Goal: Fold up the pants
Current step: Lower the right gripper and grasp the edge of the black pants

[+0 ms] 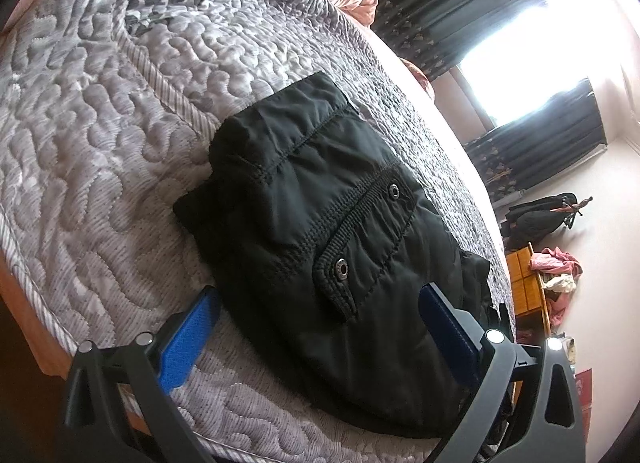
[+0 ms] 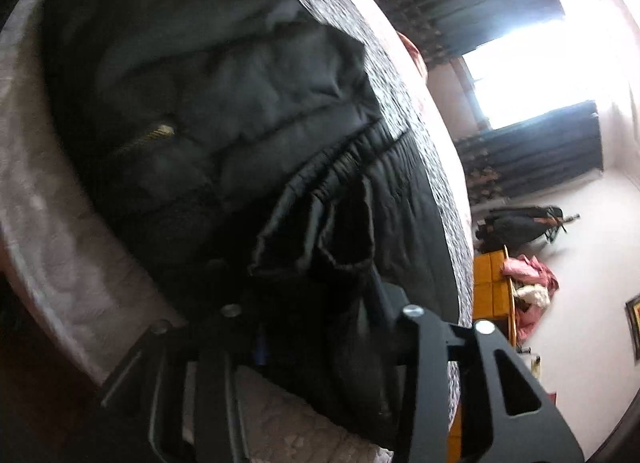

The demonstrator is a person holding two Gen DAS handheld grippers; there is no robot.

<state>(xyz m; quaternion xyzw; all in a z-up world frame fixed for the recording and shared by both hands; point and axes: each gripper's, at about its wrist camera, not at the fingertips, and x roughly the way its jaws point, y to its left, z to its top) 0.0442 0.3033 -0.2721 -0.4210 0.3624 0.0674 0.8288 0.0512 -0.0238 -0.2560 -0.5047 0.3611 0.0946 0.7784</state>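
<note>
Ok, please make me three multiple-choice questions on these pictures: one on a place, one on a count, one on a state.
1. Where do the folded black fabric pants lie?
A) wooden floor
B) grey quilted mattress
C) yellow cabinet

2. How many round metal snap buttons show on them?
A) two
B) four
C) none

3. How do the left gripper's jaws stand?
A) shut on cloth
B) open
C) out of view

Answers: B, quilting surrounds the pants; A, both sit on the pocket flap; B, the blue pads stand wide apart, either side of the pants' edge.
</note>
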